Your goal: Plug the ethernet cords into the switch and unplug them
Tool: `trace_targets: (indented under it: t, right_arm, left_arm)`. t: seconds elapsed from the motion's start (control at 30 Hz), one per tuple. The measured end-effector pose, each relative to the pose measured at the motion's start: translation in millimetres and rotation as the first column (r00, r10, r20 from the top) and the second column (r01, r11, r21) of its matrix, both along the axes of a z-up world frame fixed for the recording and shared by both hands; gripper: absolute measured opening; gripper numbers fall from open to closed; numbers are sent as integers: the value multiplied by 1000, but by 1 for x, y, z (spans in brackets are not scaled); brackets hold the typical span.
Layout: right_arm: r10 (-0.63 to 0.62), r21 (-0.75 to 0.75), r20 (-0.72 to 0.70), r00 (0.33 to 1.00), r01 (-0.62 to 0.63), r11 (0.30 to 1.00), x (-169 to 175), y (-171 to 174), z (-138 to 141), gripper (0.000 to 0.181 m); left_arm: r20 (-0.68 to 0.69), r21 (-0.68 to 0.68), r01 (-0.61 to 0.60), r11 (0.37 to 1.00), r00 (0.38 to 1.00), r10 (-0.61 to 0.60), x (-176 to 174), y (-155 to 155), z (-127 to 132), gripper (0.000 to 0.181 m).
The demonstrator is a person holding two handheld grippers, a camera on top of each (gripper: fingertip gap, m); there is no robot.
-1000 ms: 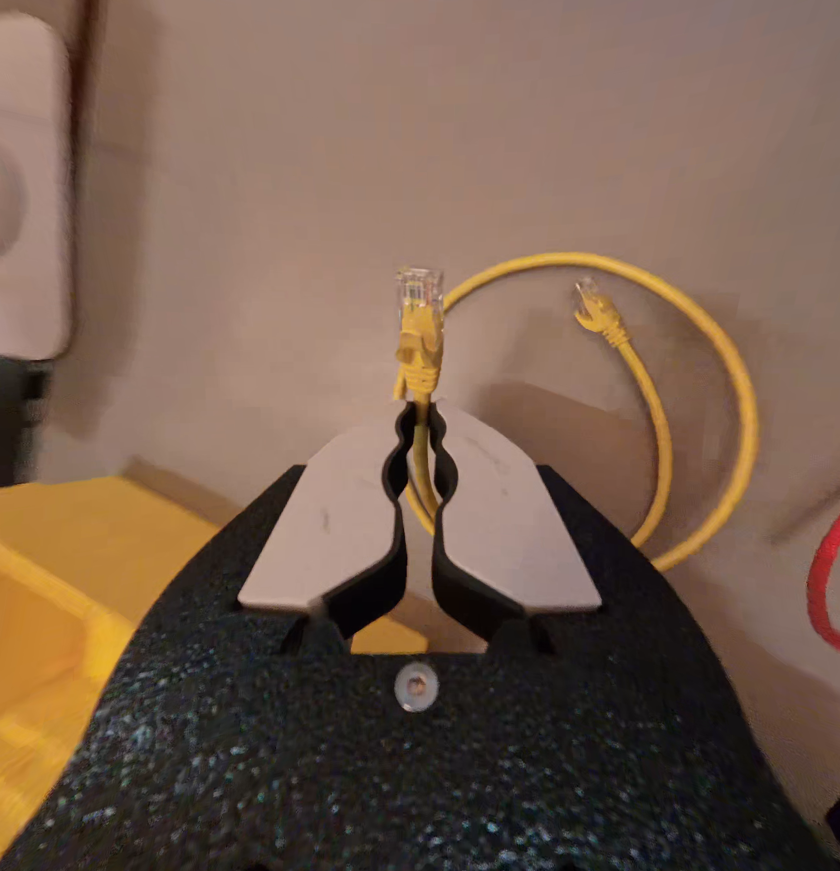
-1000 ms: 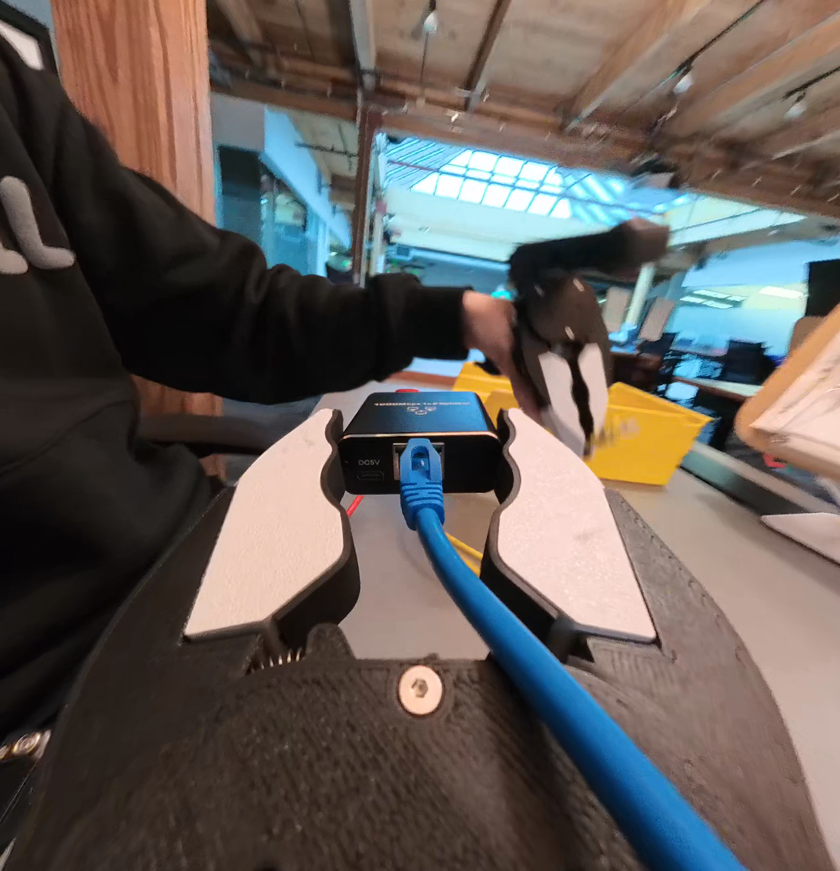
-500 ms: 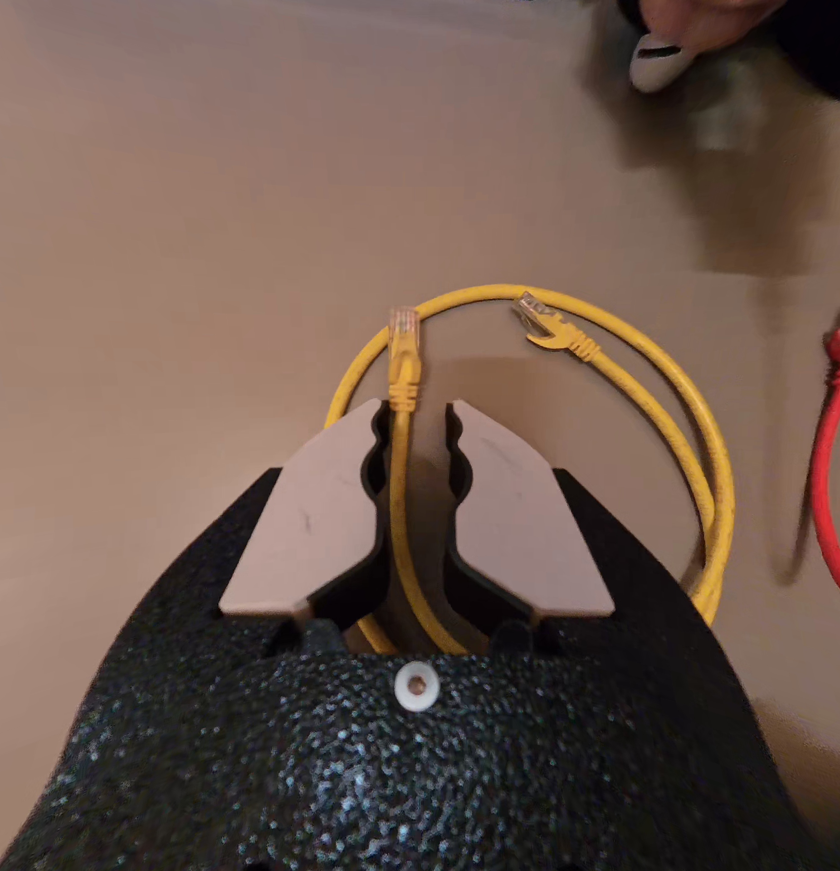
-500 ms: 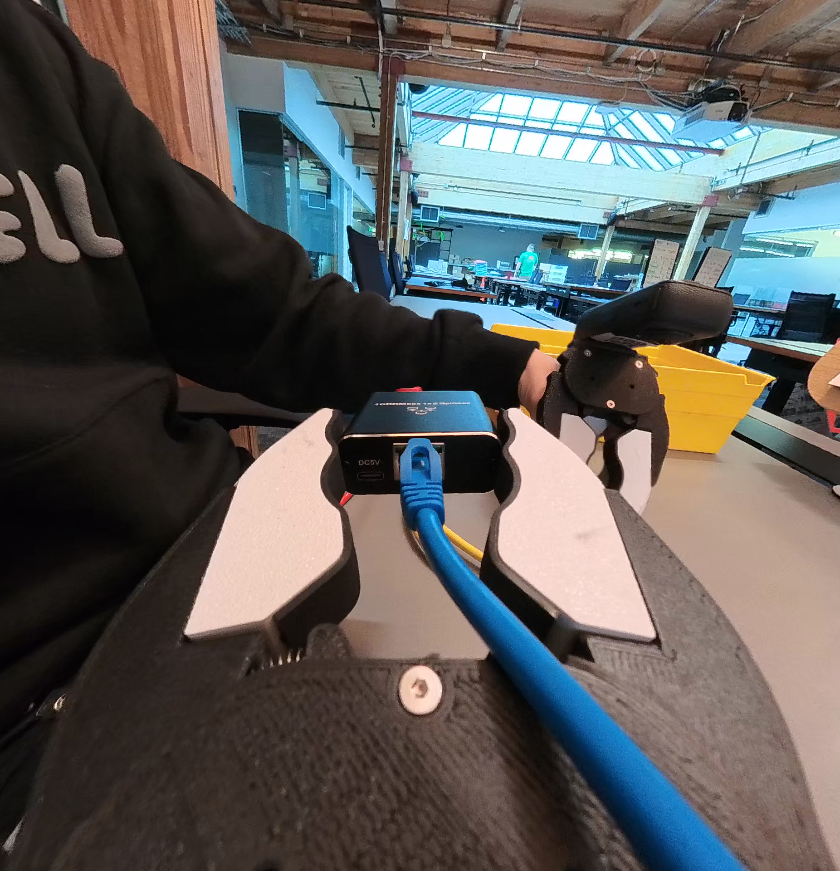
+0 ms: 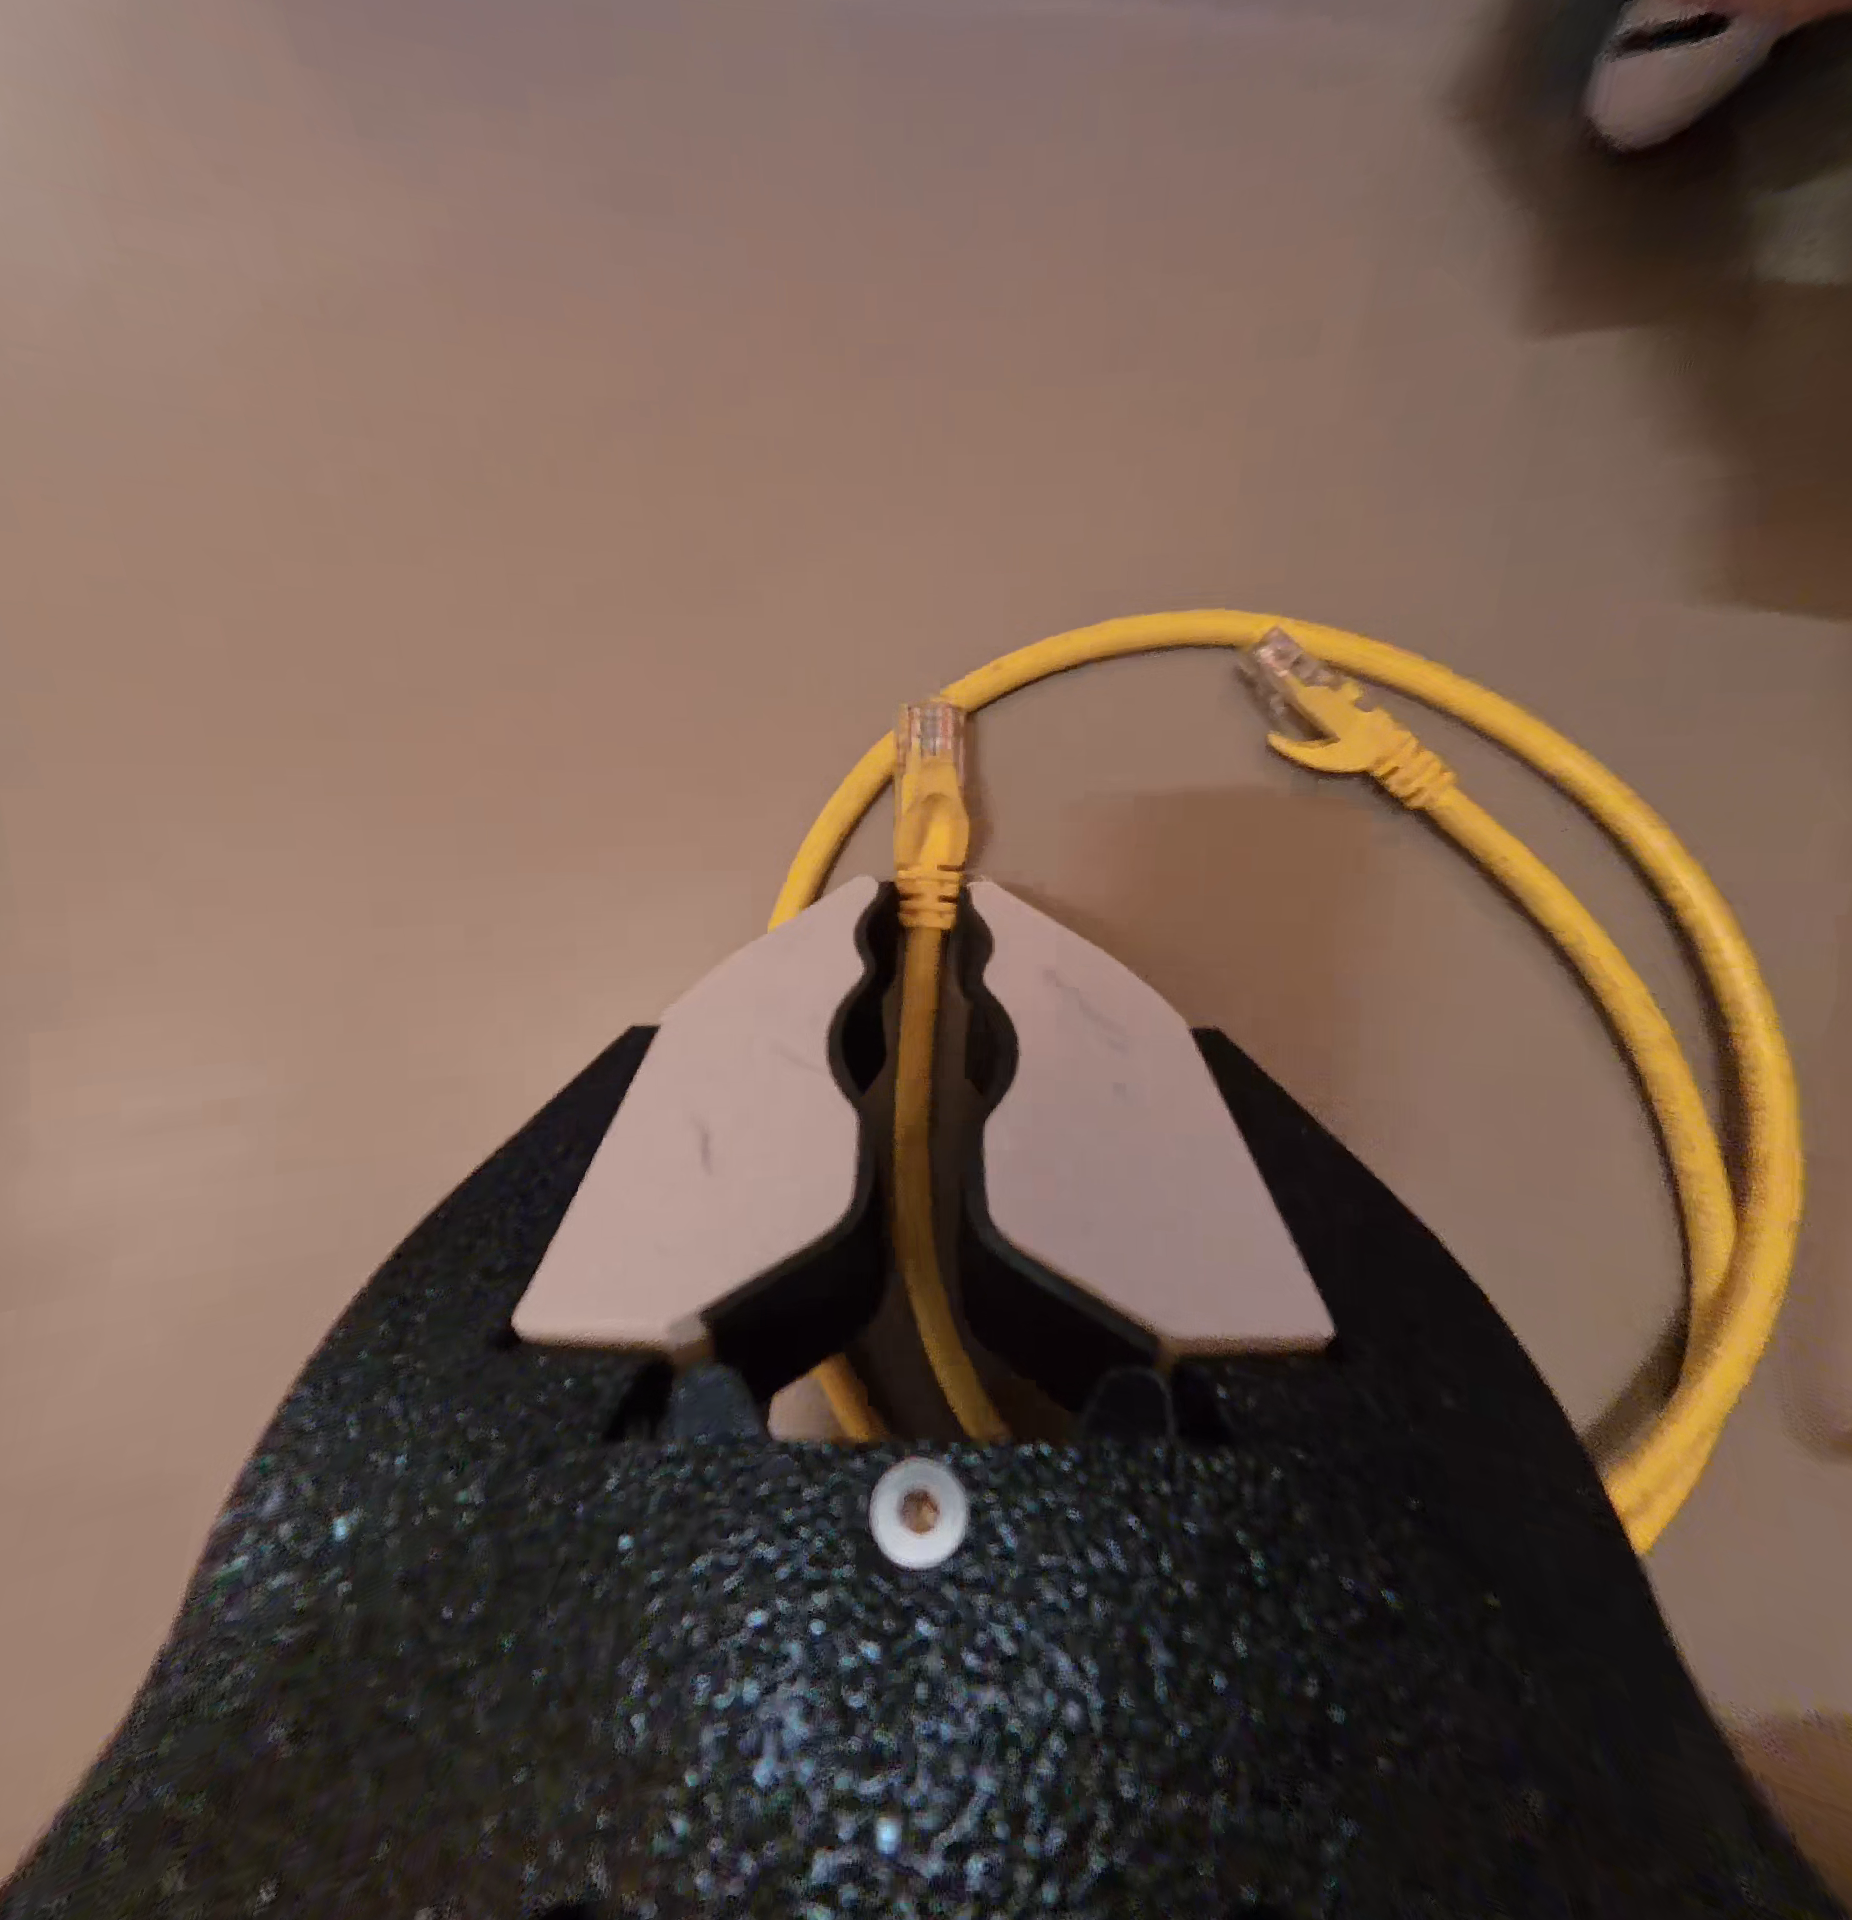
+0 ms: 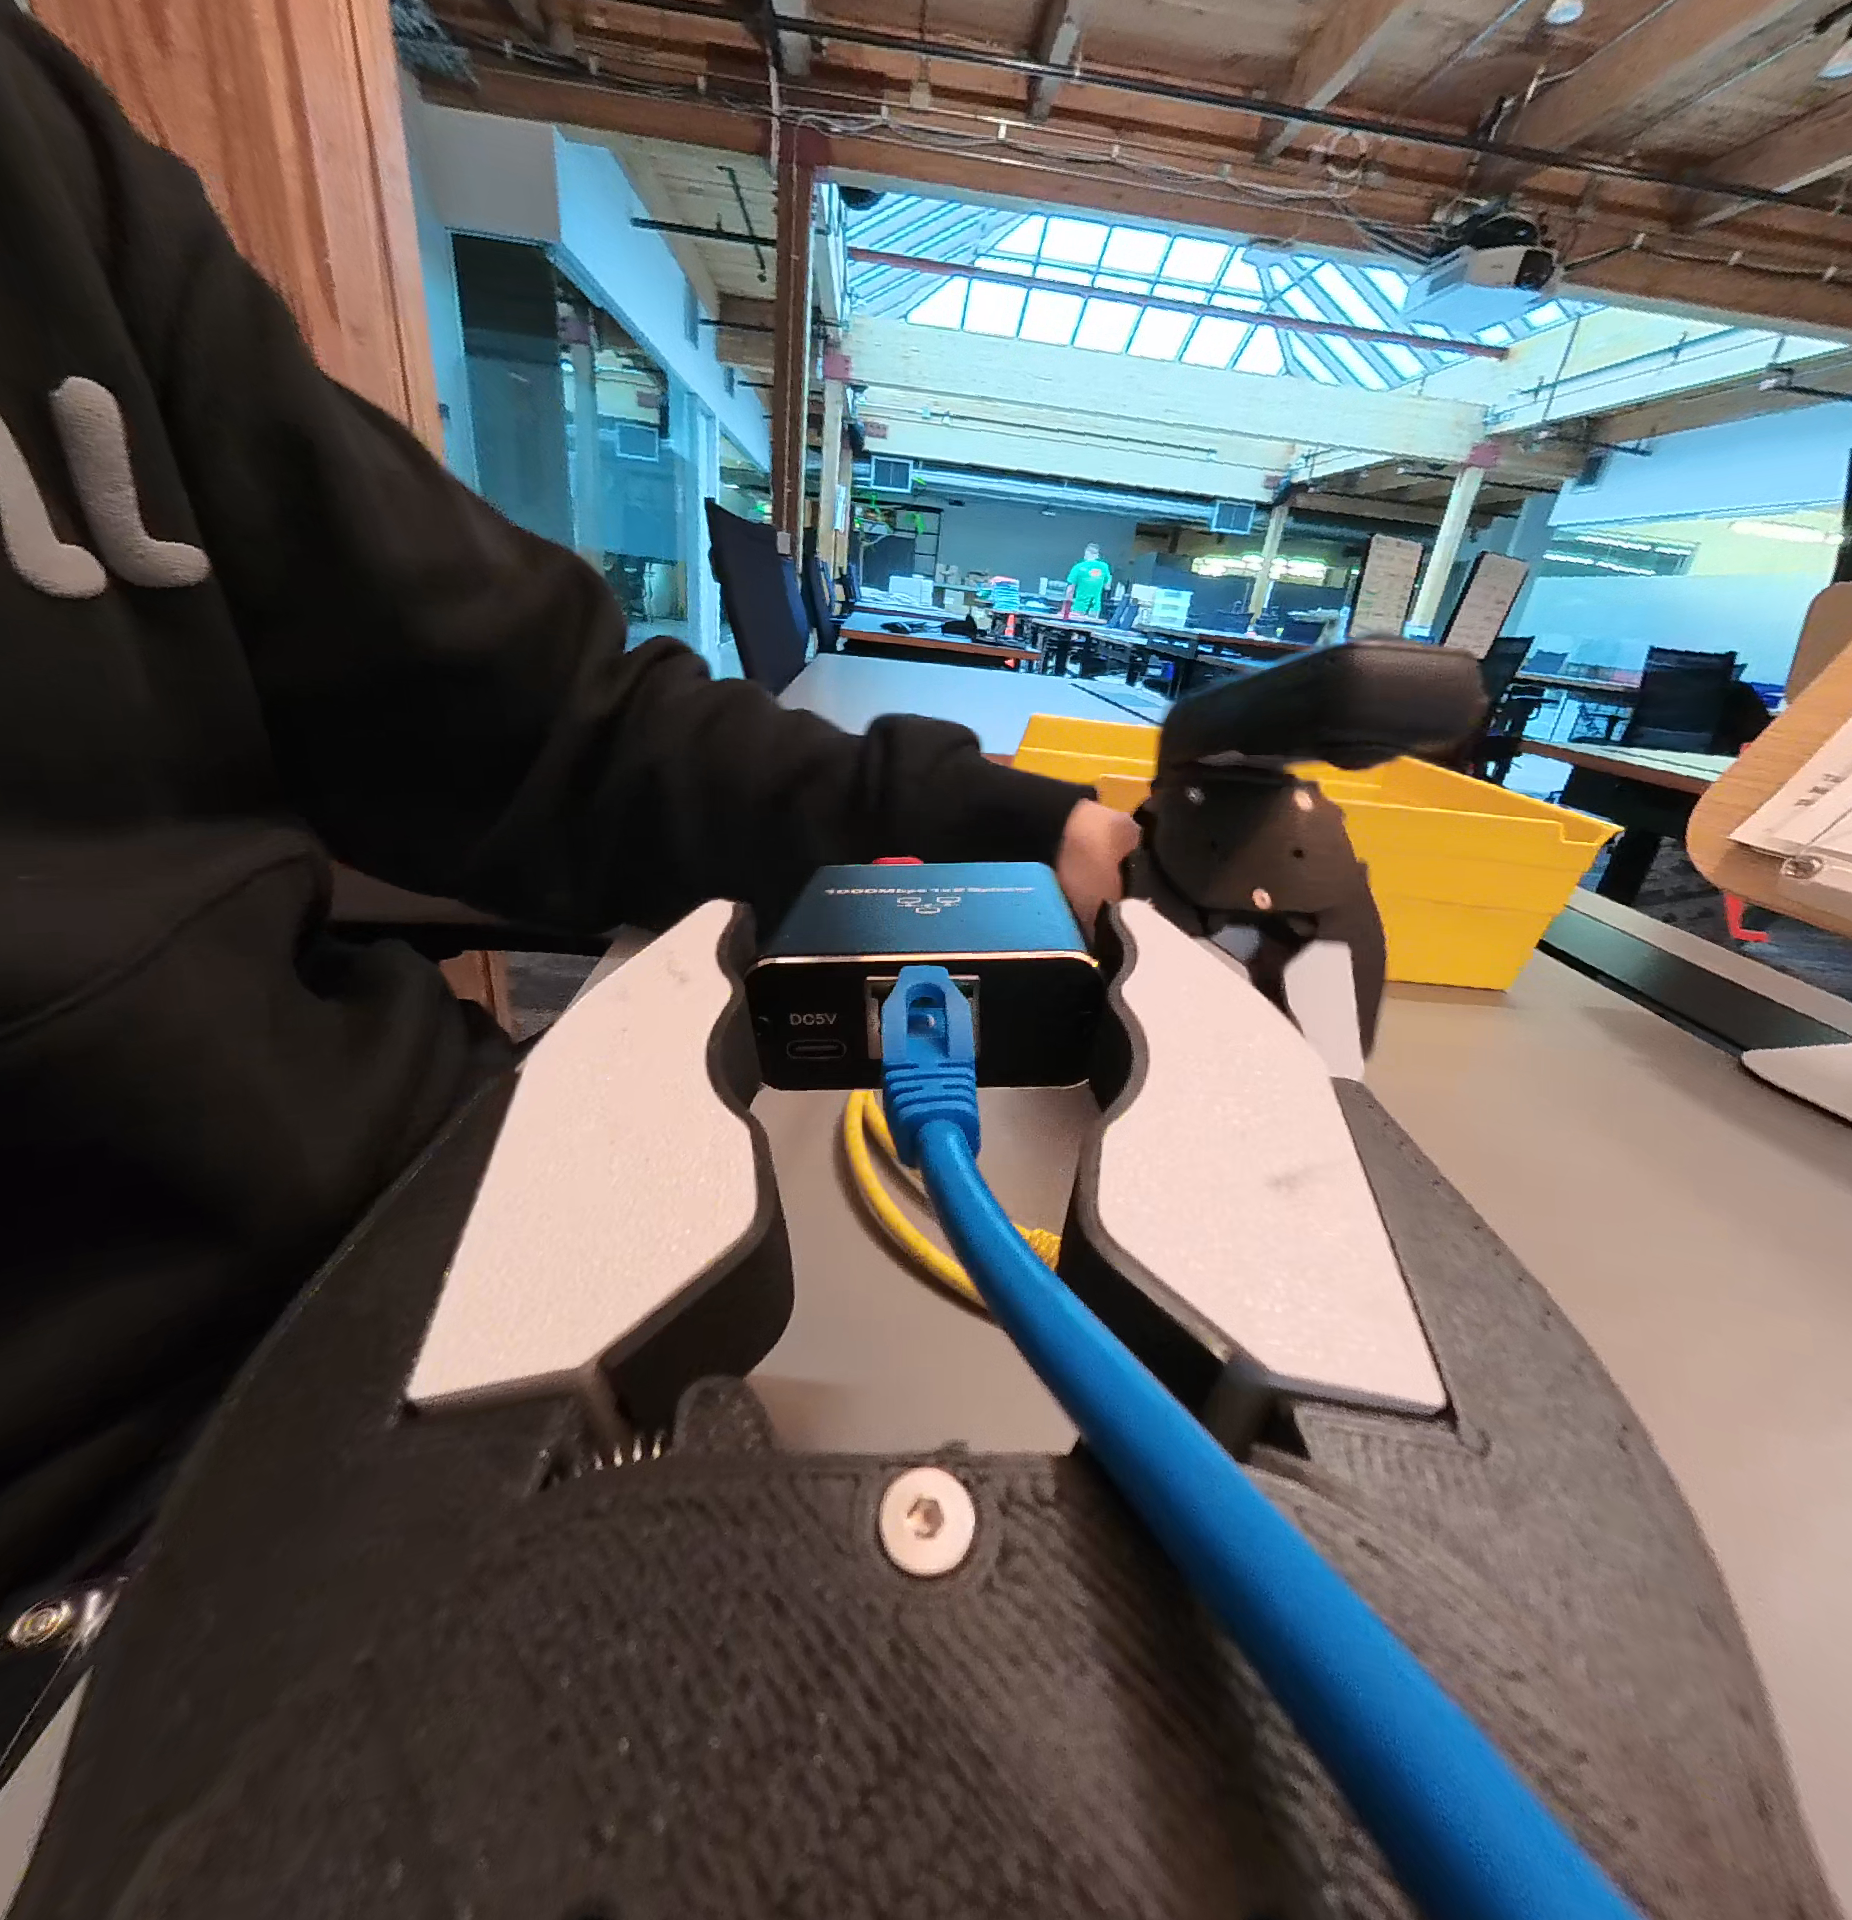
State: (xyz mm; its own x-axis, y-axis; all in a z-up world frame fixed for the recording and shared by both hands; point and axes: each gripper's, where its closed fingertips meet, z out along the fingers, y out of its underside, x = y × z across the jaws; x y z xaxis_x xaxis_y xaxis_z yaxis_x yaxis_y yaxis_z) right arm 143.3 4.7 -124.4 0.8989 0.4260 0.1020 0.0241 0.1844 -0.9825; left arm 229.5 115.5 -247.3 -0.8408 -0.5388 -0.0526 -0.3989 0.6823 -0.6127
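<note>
Since half a second ago my left gripper (image 5: 930,906) has closed on the limp yellow cord (image 5: 1722,1195) behind its stiff plug (image 5: 932,779), while my right gripper (image 6: 927,1023) clamps the switch (image 6: 922,971) on the table (image 6: 1628,1195).

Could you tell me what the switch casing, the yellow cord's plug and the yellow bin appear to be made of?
Switch: probably anodised metal, dark and smooth with a soft sheen along its top; painted plastic is possible.
Yellow cord plug: clear hard plastic, see-through at the tip, behind it a matte yellow boot that looks rubbery.
Bin: moulded plastic, evenly yellow, thin-walled, slightly glossy.
</note>
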Motion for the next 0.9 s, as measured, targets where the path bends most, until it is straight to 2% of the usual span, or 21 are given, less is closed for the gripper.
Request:
trace_targets:
  t: [0.03, 0.17, 0.23, 0.33, 0.57, 0.9]
  right_arm:
    - [-1, 4, -1, 1000, 1, 1000, 0, 0, 0, 63]
    - [-5, 31, -13, 1000, 5, 1000, 1, -1, 4, 62]
    - [6, 54, -20, 1000, -5, 999, 0, -3, 7, 63]
    - [24, 93, -32, 999, -21, 995, -2, -6, 14, 63]
    - [39, 128, -41, 998, -34, 991, -4, -9, 19, 63]
    - [36, 96, -24, 999, -33, 995, -6, -5, 13, 63]
  left_arm:
    - [22, 39, -9, 999, 1000, 8, -2, 3, 7, 10]
    - [88, 82, 40, 996, 995, -48, -27, -10, 64, 10]
    - [79, 87, 67, 994, 994, -74, -44, -23, 89, 10]
    - [44, 130, 105, 986, 993, -112, -68, -39, 112, 10]
    - [-6, 190, 138, 972, 990, -139, -99, -62, 126, 10]
    - [-22, 208, 137, 969, 991, -135, -105, -64, 124, 10]
